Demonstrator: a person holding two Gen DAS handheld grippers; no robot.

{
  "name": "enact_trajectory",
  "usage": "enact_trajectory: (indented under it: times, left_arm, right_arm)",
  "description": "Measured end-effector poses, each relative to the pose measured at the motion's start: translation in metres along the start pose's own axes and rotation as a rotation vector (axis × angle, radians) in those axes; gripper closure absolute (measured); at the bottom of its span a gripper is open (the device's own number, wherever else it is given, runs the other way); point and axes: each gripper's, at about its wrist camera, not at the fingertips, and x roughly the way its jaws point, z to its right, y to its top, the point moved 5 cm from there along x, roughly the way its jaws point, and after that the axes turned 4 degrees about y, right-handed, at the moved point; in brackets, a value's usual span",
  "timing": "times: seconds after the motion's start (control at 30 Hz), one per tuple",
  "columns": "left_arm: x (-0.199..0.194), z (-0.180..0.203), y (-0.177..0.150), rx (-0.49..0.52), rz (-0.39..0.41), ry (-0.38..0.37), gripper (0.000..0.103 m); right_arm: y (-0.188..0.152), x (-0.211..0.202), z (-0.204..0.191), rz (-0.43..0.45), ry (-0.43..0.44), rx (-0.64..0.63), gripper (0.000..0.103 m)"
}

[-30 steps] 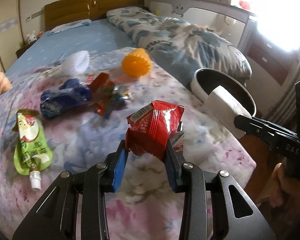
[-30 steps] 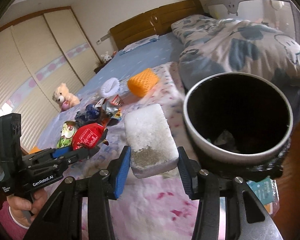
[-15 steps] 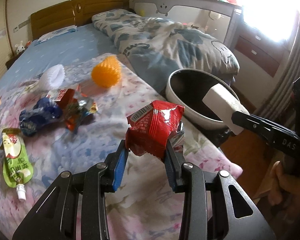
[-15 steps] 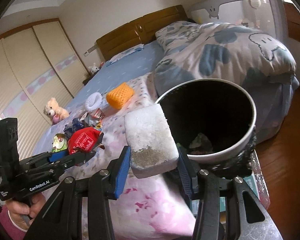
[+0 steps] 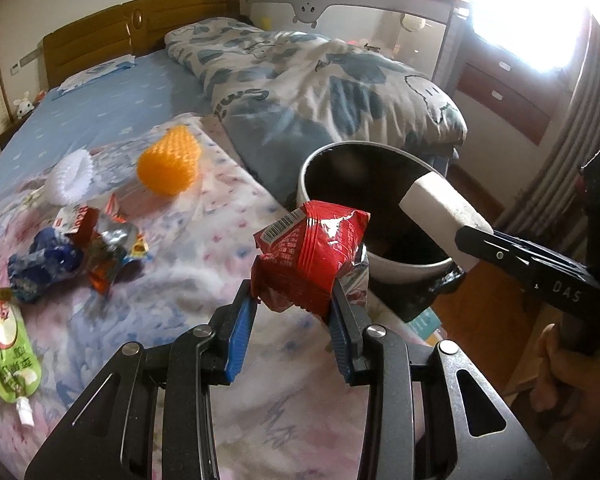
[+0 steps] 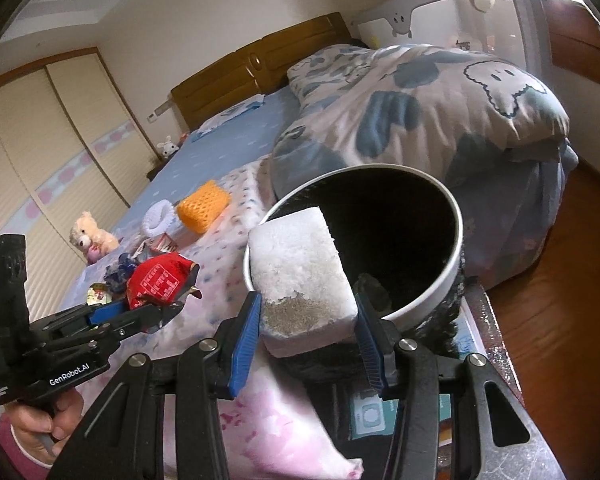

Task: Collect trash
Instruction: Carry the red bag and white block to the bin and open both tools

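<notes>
Red wrapper [image 5: 312,256] clamped in left gripper [image 5: 294,332]; white foam block [image 6: 302,276] clamped in right gripper [image 6: 308,344] at bin [image 6: 454,276] rim

Right gripper [image 6: 307,334] clamps a white foam block [image 6: 302,276], its far end over the rim of the bin [image 6: 452,276]. Bin dark inside, some debris at bottom. Left gripper [image 6: 168,308], lower left, grips a red wrapper [image 6: 156,280]. Orange sponge [image 6: 203,204] and more wrappers lie on the bed [image 6: 228,148].
</notes>
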Motion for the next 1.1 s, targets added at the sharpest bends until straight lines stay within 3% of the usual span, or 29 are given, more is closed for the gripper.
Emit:
enact_trajectory:
  times: [0.47,1.1]
  left_arm:
    - [0.02,0.026,0.028,0.05,-0.004,-0.012,0.069]
    - [0.05,0.042,0.051,0.065,-0.036,-0.02,0.069]
  right_arm:
    - [0.02,0.006,0.03,-0.006,-0.049,0.019,0.056]
    - [0.039,0.03,0.048,-0.094,-0.088,-0.01,0.055]
